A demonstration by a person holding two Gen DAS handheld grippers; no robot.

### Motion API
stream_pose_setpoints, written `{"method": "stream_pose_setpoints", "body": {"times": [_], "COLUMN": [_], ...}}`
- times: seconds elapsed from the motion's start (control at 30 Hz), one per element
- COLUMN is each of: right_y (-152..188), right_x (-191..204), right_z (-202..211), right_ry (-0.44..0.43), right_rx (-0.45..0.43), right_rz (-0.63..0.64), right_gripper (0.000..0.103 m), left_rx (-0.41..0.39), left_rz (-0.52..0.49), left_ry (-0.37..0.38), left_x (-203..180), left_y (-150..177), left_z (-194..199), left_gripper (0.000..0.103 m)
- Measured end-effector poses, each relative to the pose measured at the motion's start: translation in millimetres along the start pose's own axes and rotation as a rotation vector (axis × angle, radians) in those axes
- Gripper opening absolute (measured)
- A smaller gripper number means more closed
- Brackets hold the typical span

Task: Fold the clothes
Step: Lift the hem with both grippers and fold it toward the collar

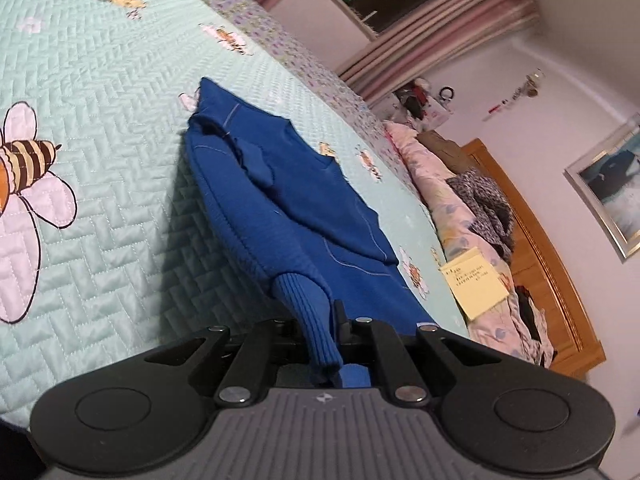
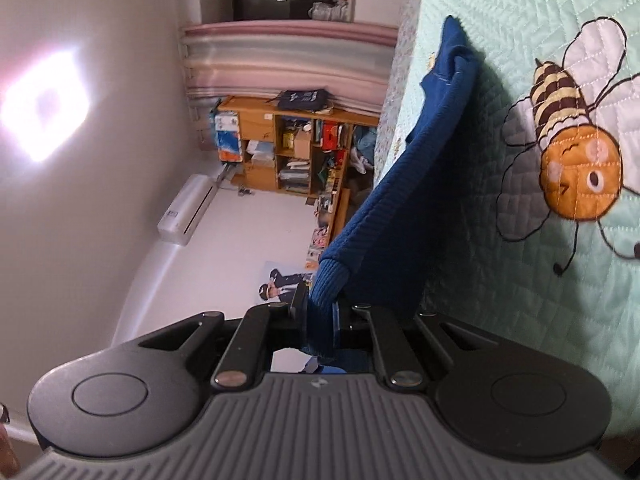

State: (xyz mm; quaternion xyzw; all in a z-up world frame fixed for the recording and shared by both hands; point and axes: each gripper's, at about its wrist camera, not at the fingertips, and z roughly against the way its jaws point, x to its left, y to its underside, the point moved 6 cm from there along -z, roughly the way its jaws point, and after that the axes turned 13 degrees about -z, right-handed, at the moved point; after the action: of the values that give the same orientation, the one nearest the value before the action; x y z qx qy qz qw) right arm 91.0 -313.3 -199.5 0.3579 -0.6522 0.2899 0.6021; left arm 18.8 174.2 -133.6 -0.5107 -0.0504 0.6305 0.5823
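A bee-print quilted bed [image 1: 100,200] carries the blue sweater [image 1: 280,184], stretching toward 12 o'clock. Left gripper [image 1: 324,320] and right gripper [image 2: 320,312] each pinch its ribbed hem [image 1: 308,308]; uneven pulling could skew the fold or slip the knit free.

Your widest open room is the bare quilt [image 1: 100,208] left of the blue sweater [image 1: 280,200]. To its right, a yellow note [image 1: 474,280] and piled clothes [image 1: 488,208] crowd the headboard [image 1: 560,280].
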Motion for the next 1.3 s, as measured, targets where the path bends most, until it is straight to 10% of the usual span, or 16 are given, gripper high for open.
{"method": "stream_pose_setpoints", "body": {"times": [0.7, 1.3], "right_y": [68, -111], "right_x": [71, 40], "right_z": [57, -106], "right_ry": [-0.067, 0.021], "right_rx": [0.036, -0.114], "right_rz": [0.088, -0.056], "right_gripper": [0.012, 0.012], "left_rx": [-0.030, -0.021], "left_rz": [-0.003, 0.152], "left_ry": [0.150, -0.047], "left_x": [-38, 41], "left_y": [50, -105], "left_z": [77, -73], "left_gripper": [0.008, 0.008]}}
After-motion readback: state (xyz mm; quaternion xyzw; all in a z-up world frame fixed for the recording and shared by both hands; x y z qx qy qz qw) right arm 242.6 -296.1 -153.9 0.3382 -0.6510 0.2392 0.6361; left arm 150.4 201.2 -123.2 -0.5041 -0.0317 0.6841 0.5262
